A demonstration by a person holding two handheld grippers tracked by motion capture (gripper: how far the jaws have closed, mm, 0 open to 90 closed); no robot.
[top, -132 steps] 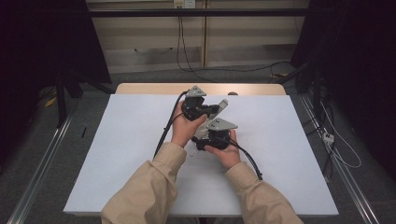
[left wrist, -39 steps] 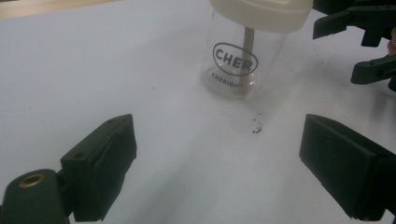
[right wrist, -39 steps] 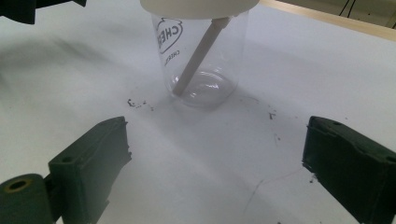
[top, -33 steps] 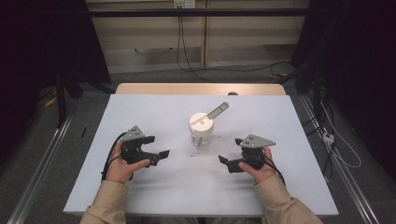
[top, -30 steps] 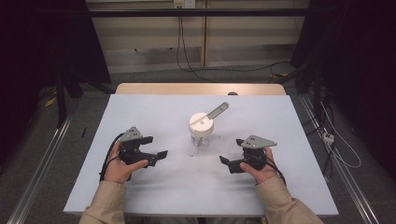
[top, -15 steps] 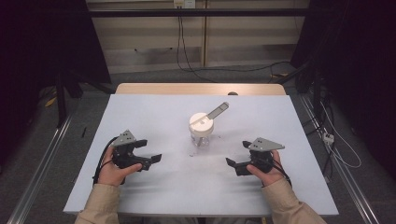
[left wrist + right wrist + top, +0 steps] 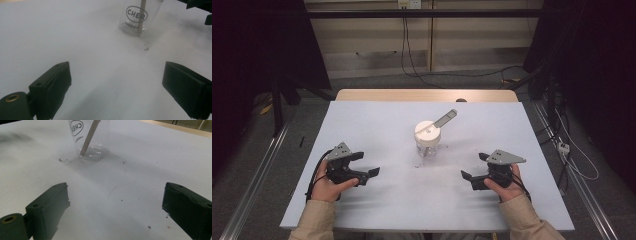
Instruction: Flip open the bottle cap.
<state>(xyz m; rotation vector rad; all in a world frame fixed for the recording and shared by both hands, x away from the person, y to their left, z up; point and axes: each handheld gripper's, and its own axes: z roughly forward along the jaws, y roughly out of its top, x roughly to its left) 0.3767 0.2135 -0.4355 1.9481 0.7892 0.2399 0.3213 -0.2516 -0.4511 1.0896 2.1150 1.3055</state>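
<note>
Glass jar marked "CHER" at mid-table

Clear glass jar, white-lidded, stands mid-table with a wooden stick leaning inside; smaller print beneath "CHER" is unreadable. Left gripper and right gripper flank it, well apart, jaws spread, empty.

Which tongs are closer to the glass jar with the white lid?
Right, but only slightly. The right tongs sit off the jar's right side, the left tongs a bit farther off its left. Both are open, not touching it.
</note>
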